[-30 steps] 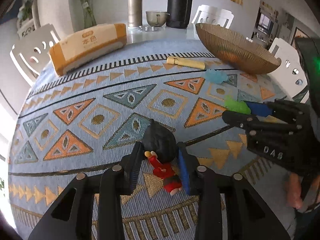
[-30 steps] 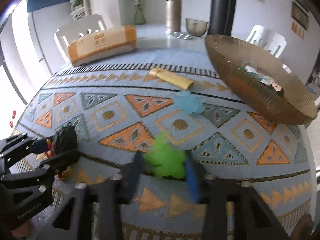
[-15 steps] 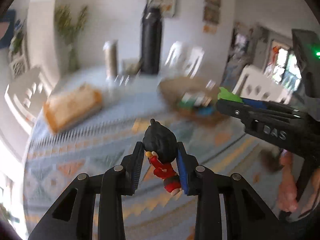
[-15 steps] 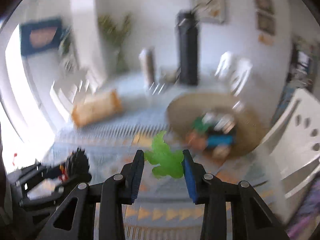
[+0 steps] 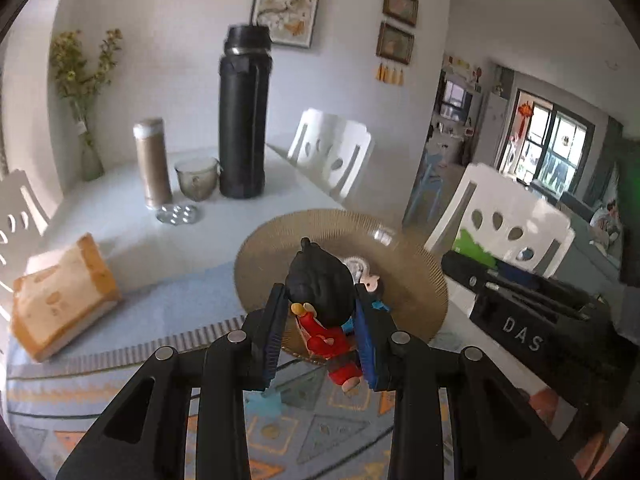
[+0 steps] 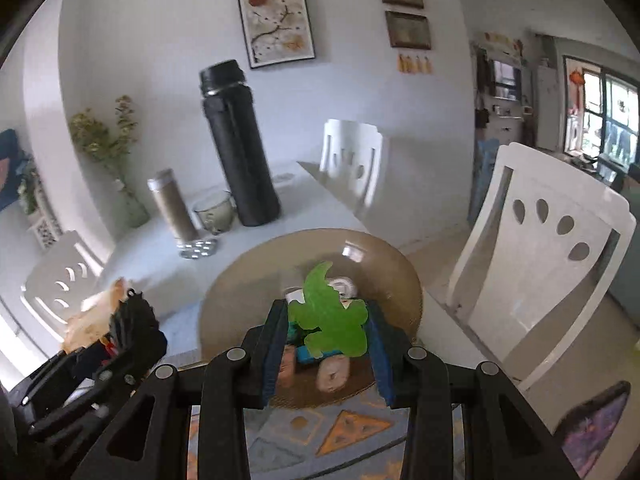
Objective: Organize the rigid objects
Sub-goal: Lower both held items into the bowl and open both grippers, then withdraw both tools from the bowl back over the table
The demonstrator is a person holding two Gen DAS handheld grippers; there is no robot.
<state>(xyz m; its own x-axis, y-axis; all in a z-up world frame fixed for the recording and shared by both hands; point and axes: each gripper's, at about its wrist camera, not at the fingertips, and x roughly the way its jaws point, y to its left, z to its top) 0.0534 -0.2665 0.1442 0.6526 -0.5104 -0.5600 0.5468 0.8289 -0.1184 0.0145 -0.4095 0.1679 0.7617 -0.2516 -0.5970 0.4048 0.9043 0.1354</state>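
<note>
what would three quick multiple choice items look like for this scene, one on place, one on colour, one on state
1. Where does the tall black flask stand?
A. inside the bowl
B. on the table behind the bowl, beside a glass cup
C. on a chair

2. What colour is the flat toy in the right tool?
A. green
B. yellow
C. white

3. What is the state of the left tool?
A. open and empty
B. lying on the table
C. shut on a black-haired figurine

Answers: 1 B, it stands on the white tabletop past the brown bowl; 2 A, the toy is bright green; 3 C, both pads press the figurine's sides.
</note>
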